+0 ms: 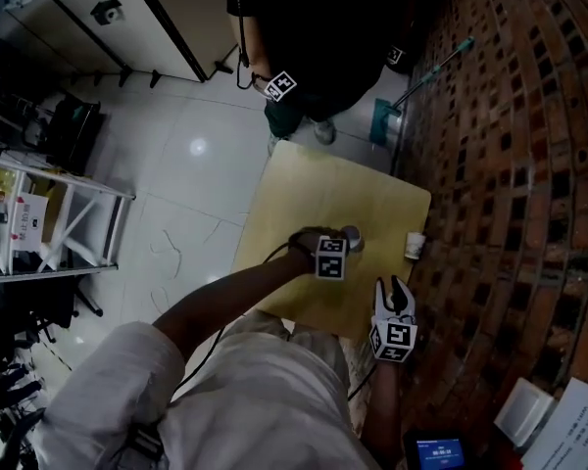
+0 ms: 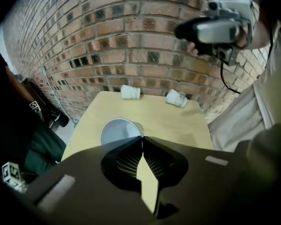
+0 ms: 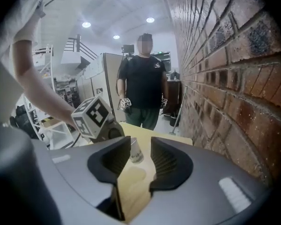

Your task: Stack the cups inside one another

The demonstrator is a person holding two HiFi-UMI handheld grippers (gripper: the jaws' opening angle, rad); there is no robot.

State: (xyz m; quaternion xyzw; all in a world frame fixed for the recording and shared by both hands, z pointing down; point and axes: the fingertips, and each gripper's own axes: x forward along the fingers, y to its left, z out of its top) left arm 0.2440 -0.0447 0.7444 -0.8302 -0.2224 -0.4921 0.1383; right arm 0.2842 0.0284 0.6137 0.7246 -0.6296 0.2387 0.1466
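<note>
Pinches a white cup (image 2: 116,131) by the rim with the left gripper (image 2: 142,138), jaws closed flat on the thin wall, about the middle of the tabletop (image 2: 187,123), cup mouth turned toward that gripper's camera. Shows a second cup (image 2: 130,92) and a third cup (image 2: 176,98) lying on their sides along the tabletop's edge by the brick wall (image 2: 107,41). Holds the right gripper (image 3: 139,143) at the near corner by that wall, jaws wide apart, gripping nothing. Faces a person in black (image 3: 141,86) standing beyond the far end.
</note>
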